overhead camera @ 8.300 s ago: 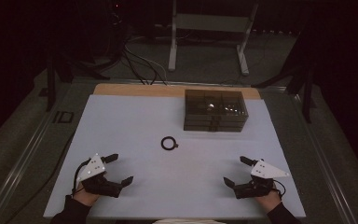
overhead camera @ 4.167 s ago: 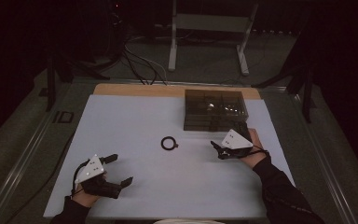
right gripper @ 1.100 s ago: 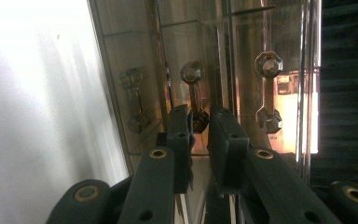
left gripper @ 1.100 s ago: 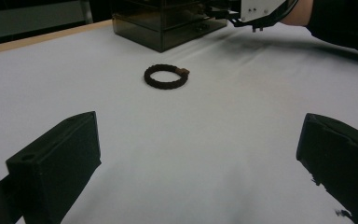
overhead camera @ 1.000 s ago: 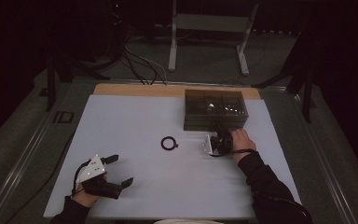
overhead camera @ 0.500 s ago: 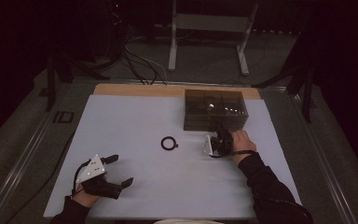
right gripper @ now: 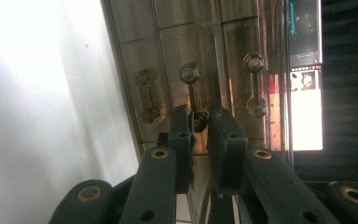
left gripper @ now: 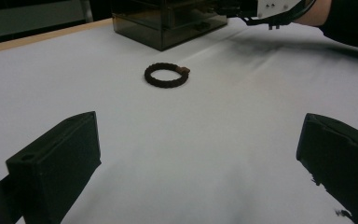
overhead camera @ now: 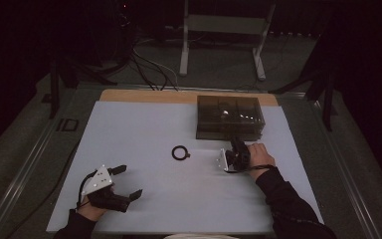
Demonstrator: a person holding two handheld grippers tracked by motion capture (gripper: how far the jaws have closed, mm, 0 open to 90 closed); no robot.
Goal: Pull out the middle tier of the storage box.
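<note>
High view: I see the smoked, see-through box point(overhead camera: 230, 117) at the far right of the white table cover point(overhead camera: 144, 124), boxy and glossy, with a braided dark ring point(overhead camera: 180, 153) lying well apart to its left. My right gripper point(overhead camera: 238, 147) sits turned on its side against the box's near face; a second ago it lay in the same spot, and eight seconds ago it rested at the near right edge. My left gripper point(overhead camera: 128, 181) rests at the near left, unmoved throughout.

Left gripper view: my two matte black jaws stand wide apart with nothing between them. Beyond them lies the ring point(left gripper: 166, 75), rope-textured, with a small brown clasp, and behind it the box point(left gripper: 168, 21).

Right gripper view: my jaws are nearly closed on a small metal drawer handle point(right gripper: 194, 95), a slim bar with round knobs at both ends, its lower knob between the tips. Another handle point(right gripper: 254, 84) sits beside it on the tinted front.
</note>
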